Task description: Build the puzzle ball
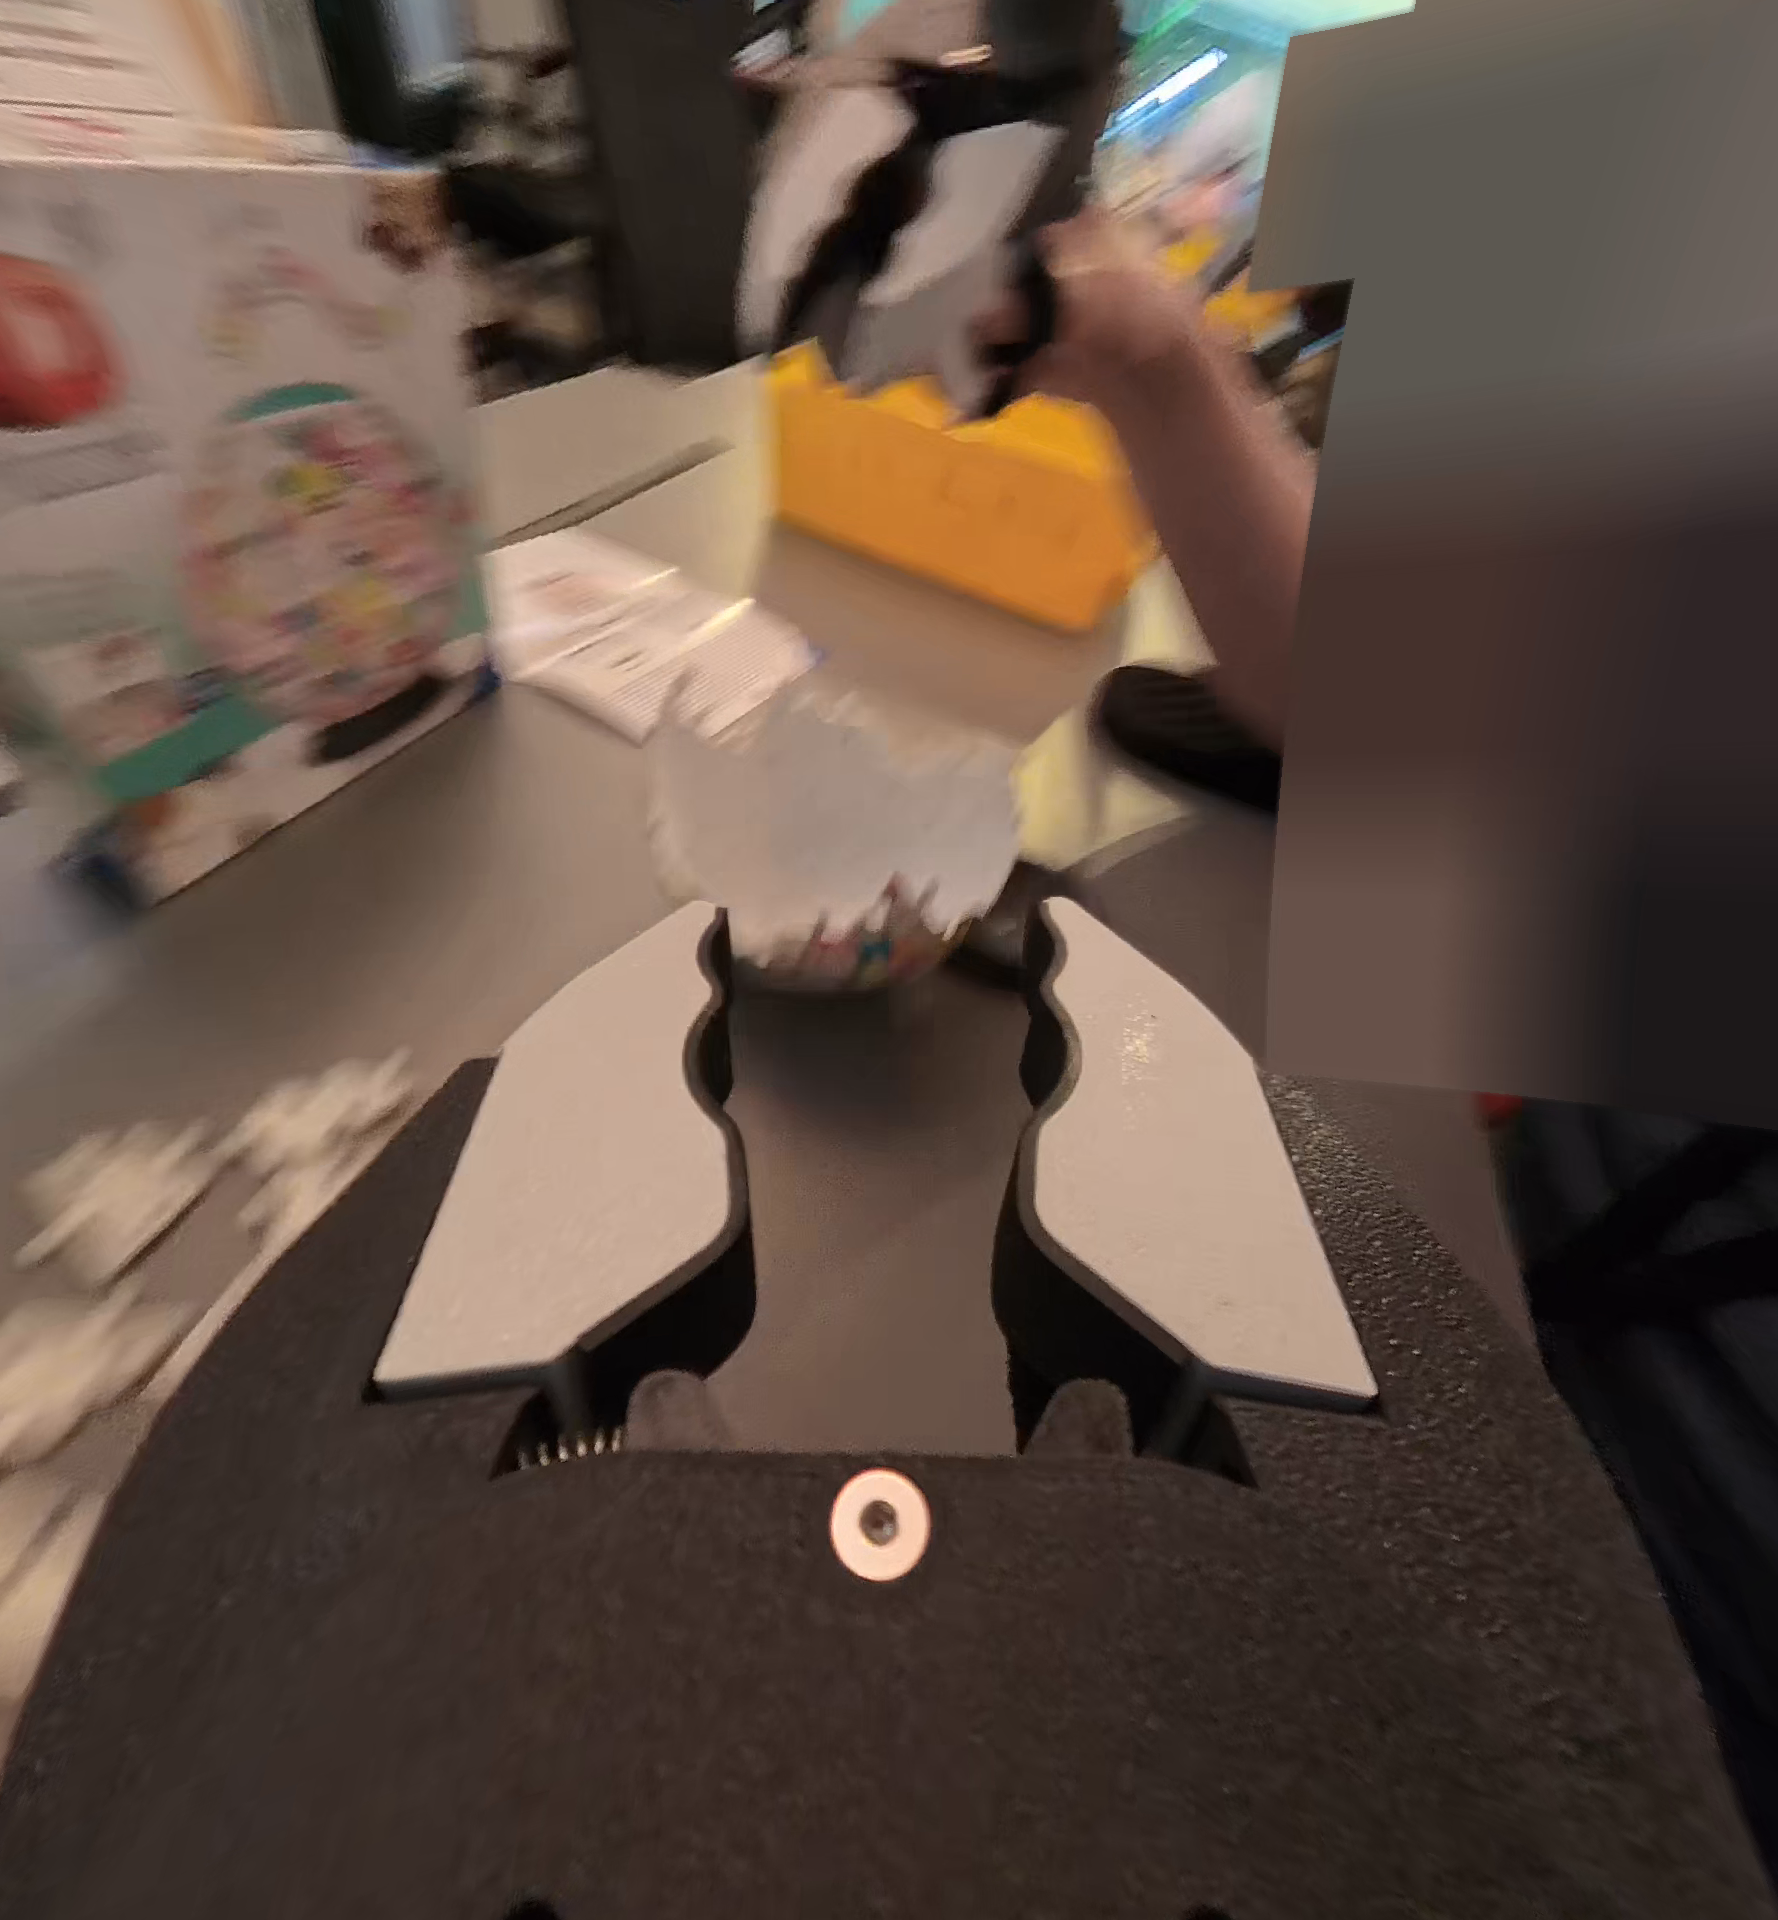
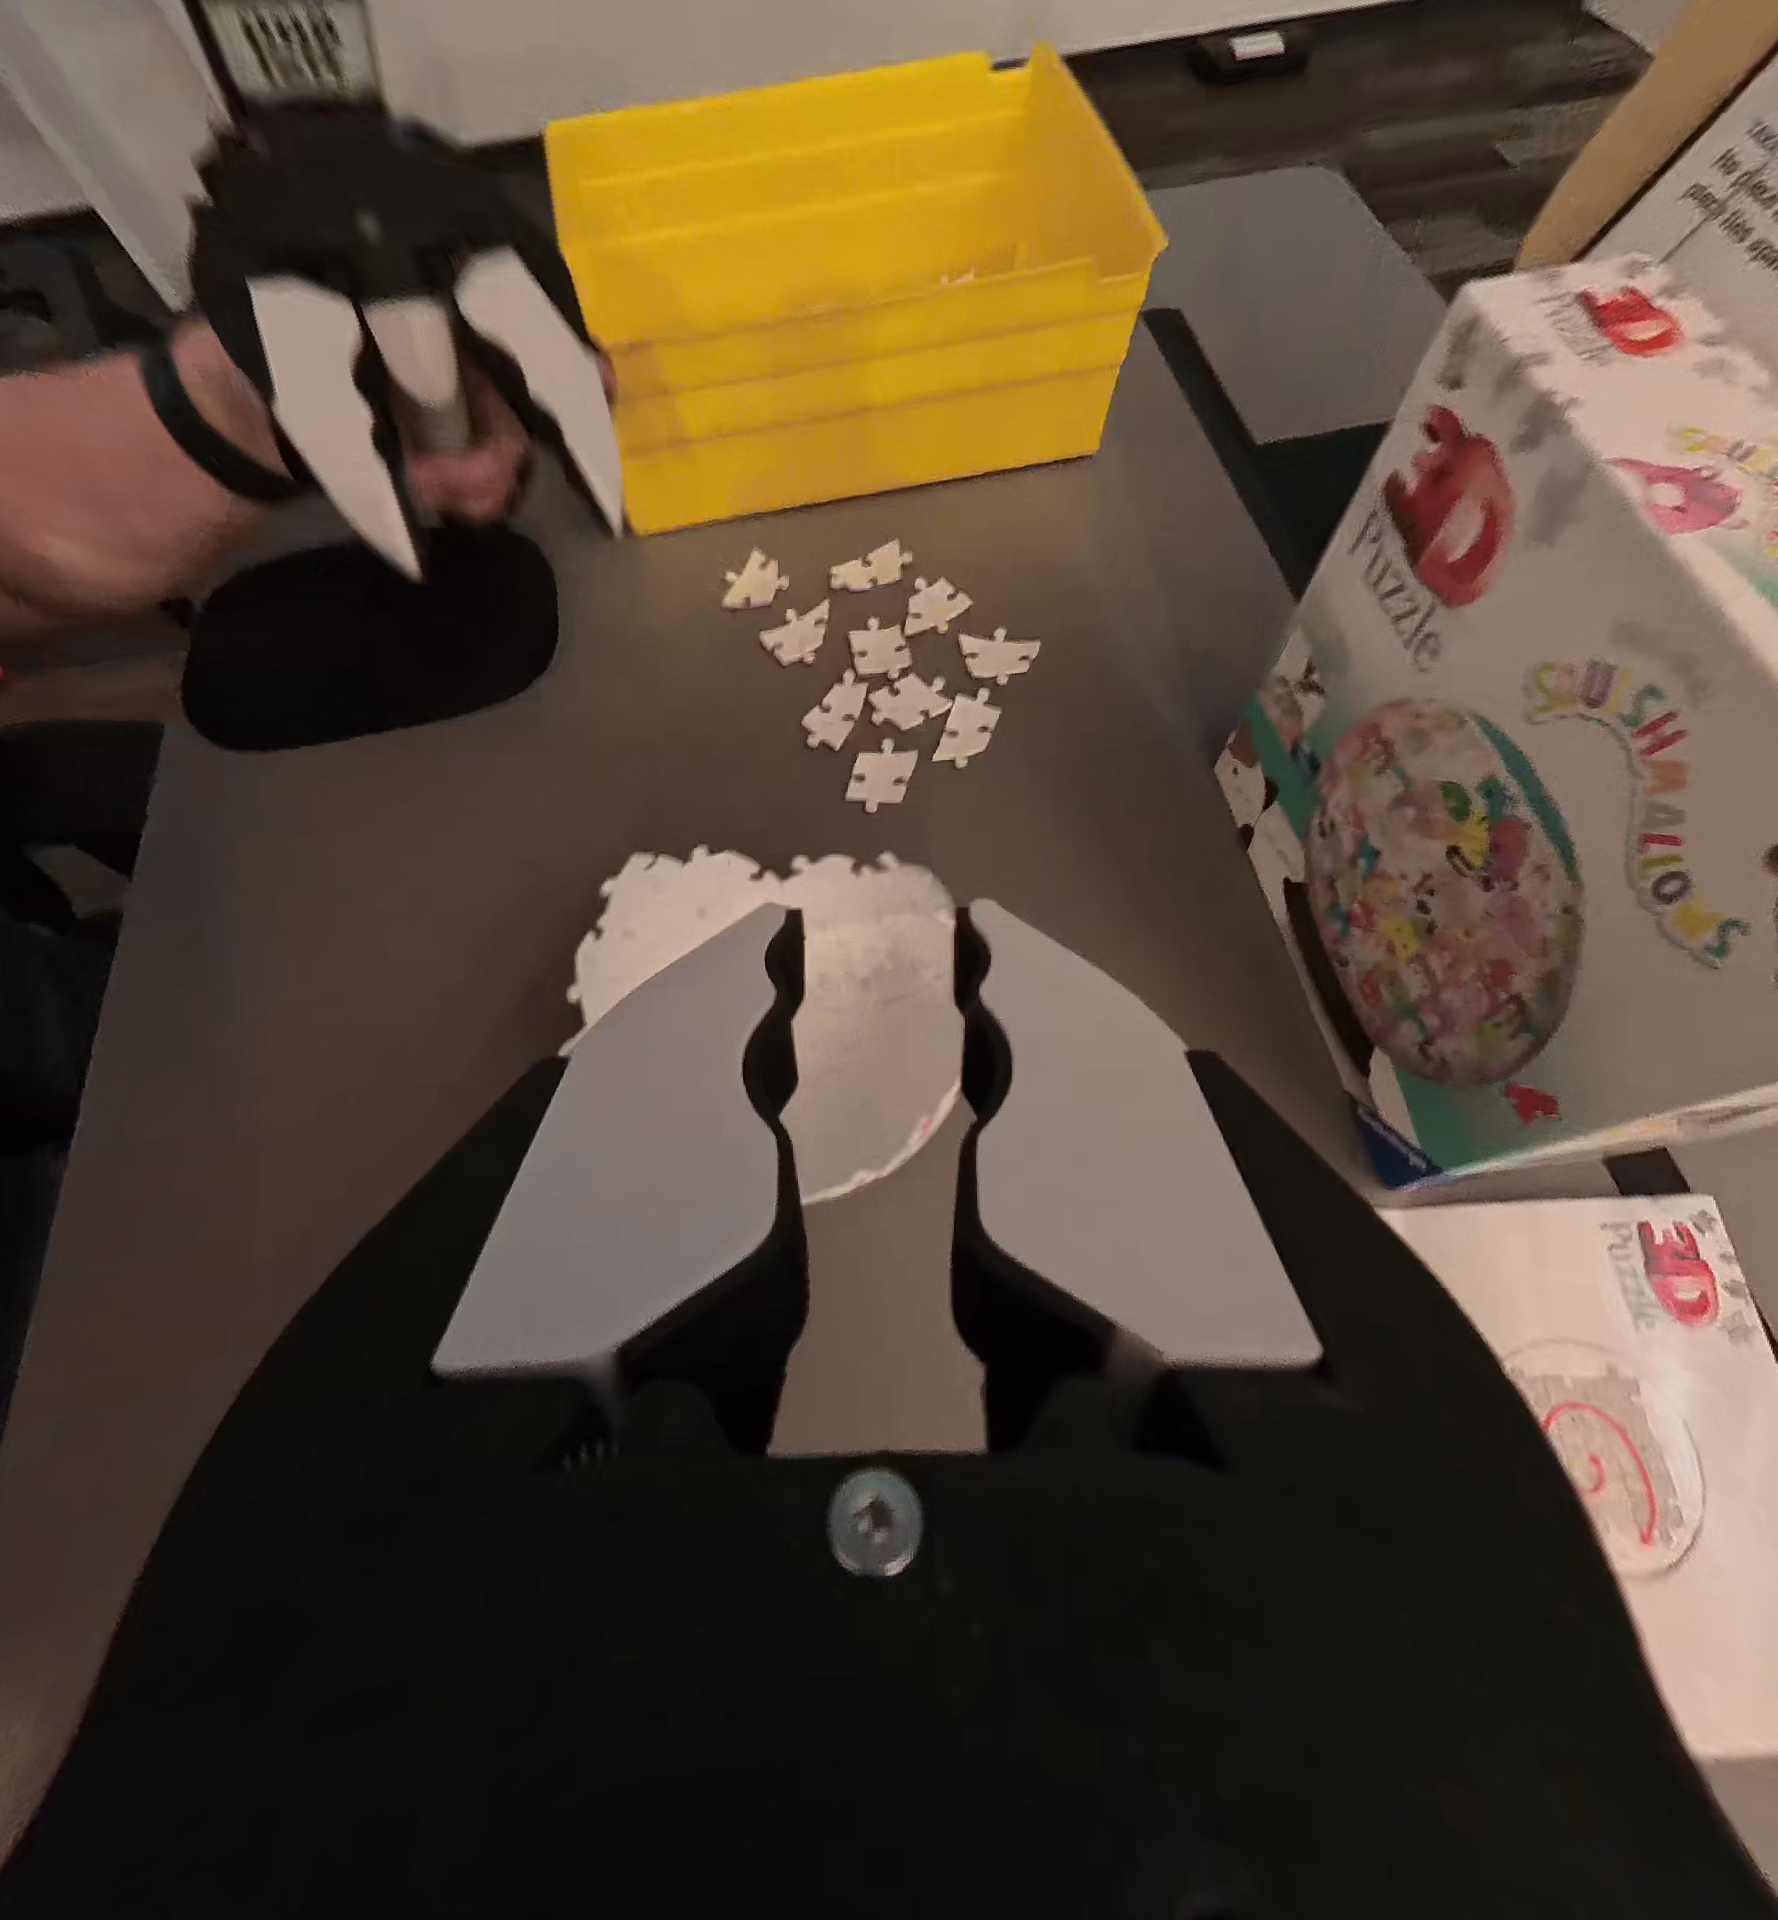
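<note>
Left gripper [image 1: 877,935]: jaws spread wide, holding nothing, tips just short of the half ball [image 1: 833,831].
Right gripper [image 2: 877,925]: jaws apart, empty, hovering over the half ball's white hollow.
Half ball: mid table [image 2: 345,935], open side up.
Loose pieces [image 2: 890,665]: 11 or so, white side up, between the half ball and the yellow bin [image 2: 843,312] at the far edge.
Puzzle box [image 2: 1550,727]: right edge.
</note>
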A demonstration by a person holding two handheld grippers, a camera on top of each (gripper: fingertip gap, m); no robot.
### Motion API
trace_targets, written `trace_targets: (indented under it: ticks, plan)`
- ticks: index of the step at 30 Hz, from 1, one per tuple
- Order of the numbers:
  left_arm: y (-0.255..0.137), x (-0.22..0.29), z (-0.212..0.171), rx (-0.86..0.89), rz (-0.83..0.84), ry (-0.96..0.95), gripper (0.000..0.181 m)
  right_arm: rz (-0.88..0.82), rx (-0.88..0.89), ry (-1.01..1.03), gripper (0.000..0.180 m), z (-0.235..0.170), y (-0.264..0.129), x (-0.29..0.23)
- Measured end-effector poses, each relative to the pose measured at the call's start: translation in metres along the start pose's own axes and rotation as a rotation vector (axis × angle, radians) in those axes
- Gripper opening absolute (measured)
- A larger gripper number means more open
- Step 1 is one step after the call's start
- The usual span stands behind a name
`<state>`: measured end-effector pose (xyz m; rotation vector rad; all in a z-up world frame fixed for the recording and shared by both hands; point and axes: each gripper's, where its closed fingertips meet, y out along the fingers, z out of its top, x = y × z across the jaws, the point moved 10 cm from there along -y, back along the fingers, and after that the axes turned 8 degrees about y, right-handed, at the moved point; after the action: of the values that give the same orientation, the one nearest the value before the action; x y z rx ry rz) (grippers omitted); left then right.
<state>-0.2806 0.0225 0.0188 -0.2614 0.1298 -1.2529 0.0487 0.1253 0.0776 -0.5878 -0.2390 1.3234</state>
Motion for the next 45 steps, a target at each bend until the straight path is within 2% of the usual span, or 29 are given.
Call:
trace_targets:
  ticks: [2, 5, 8, 9, 12, 15, 18, 20, 22, 25, 29, 34, 38, 45]
  plan:
    - [-0.026, 0.014, 0.000, -0.101, 0.153, 0.045, 0.052, -0.023, -0.008, -0.031, 0.032, -0.015, -0.001, -0.013]
    - [-0.055, 0.036, -0.006, -0.309, 0.389, 0.158, 0.051, -0.010, 0.149, -0.054, 0.031, -0.039, -0.004, -0.030]
    - [-0.059, 0.053, -0.017, -0.446, 0.527, 0.232, 0.051, 0.078, 0.313, -0.017, 0.048, -0.061, -0.001, -0.041]
    - [-0.056, 0.056, -0.022, -0.471, 0.527, 0.223, 0.050, 0.090, 0.342, 0.002, 0.053, -0.067, 0.002, -0.043]
    - [-0.045, 0.057, -0.039, -0.526, 0.523, 0.144, 0.052, 0.106, 0.384, 0.019, 0.053, -0.083, 0.009, -0.045]
    - [-0.043, 0.054, -0.051, -0.520, 0.553, 0.062, 0.047, 0.087, 0.539, -0.036, 0.044, -0.094, 0.005, -0.047]
    - [-0.047, 0.048, -0.056, -0.481, 0.597, -0.028, 0.040, 0.097, 0.622, 0.033, 0.040, -0.098, -0.007, -0.049]
    - [-0.045, 0.040, -0.058, -0.519, 0.634, -0.080, 0.043, 0.084, 0.622, 0.043, 0.027, -0.104, -0.011, -0.048]
    - [-0.036, 0.033, -0.056, -0.581, 0.674, -0.077, 0.050, 0.065, 0.613, 0.045, 0.027, -0.109, -0.010, -0.046]
    - [-0.019, 0.025, -0.049, -0.634, 0.713, -0.024, 0.046, 0.036, 0.574, 0.047, 0.031, -0.113, -0.004, -0.041]
    - [-0.003, 0.010, -0.042, -0.614, 0.655, -0.018, 0.038, 0.033, 0.561, 0.051, 0.033, -0.116, 0.001, -0.040]
    - [0.007, -0.010, -0.041, -0.644, 0.572, -0.013, 0.039, 0.026, 0.510, 0.044, 0.035, -0.118, 0.003, -0.039]
    - [0.005, -0.018, -0.041, -0.669, 0.578, 0.003, 0.042, 0.039, 0.516, 0.056, 0.036, -0.120, 0.003, -0.038]
    - [-0.007, -0.024, -0.031, -0.550, 0.570, -0.019, 0.041, 0.004, 0.487, 0.015, 0.036, -0.121, 0.006, -0.039]
